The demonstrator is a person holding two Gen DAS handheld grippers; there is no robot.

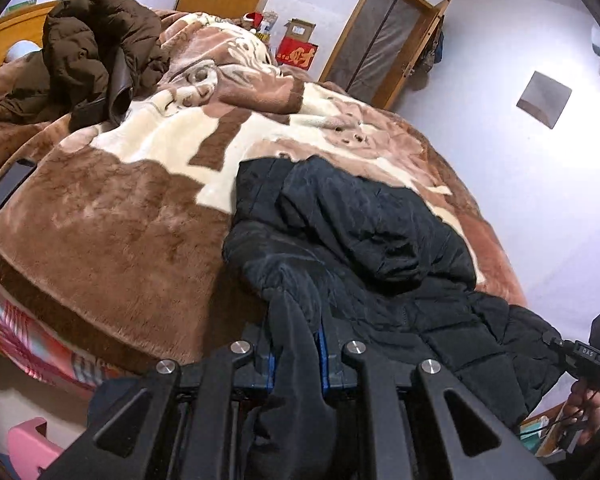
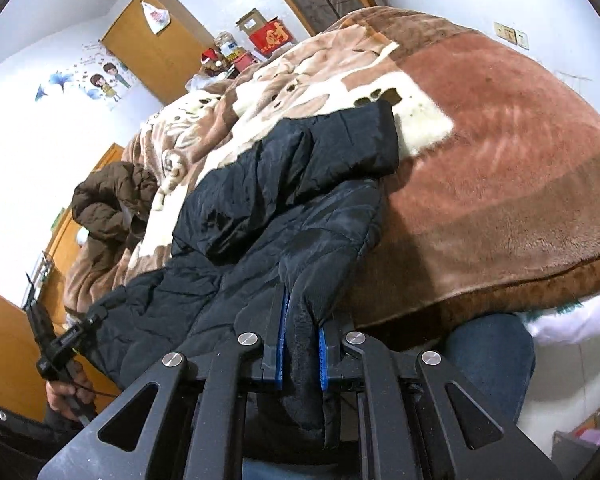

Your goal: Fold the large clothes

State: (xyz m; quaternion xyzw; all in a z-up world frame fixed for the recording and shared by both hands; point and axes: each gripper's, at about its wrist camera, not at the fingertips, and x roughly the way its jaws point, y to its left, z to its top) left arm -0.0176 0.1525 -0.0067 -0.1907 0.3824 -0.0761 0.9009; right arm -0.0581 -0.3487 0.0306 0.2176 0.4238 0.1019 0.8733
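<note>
A black quilted jacket (image 1: 360, 232) lies on the near side of the bed, its hem lifted off the blanket. My left gripper (image 1: 296, 344) is shut on a bunched edge of that jacket, with black cloth pinched between the blue pads. In the right wrist view the same black jacket (image 2: 284, 200) stretches away, a sleeve folded across its top. My right gripper (image 2: 302, 340) is shut on the jacket's near edge. Each view shows the other hand-held gripper at its side: the right one (image 1: 592, 352), the left one (image 2: 60, 344).
A brown and cream plush blanket (image 1: 120, 208) covers the bed. A brown puffer jacket (image 1: 96, 52) is heaped at the far left, and a dark phone (image 1: 6, 188) lies at the left edge. Red boxes (image 1: 298, 54), a wooden wardrobe and a door stand beyond. A person's jeans (image 2: 488, 364) are close by.
</note>
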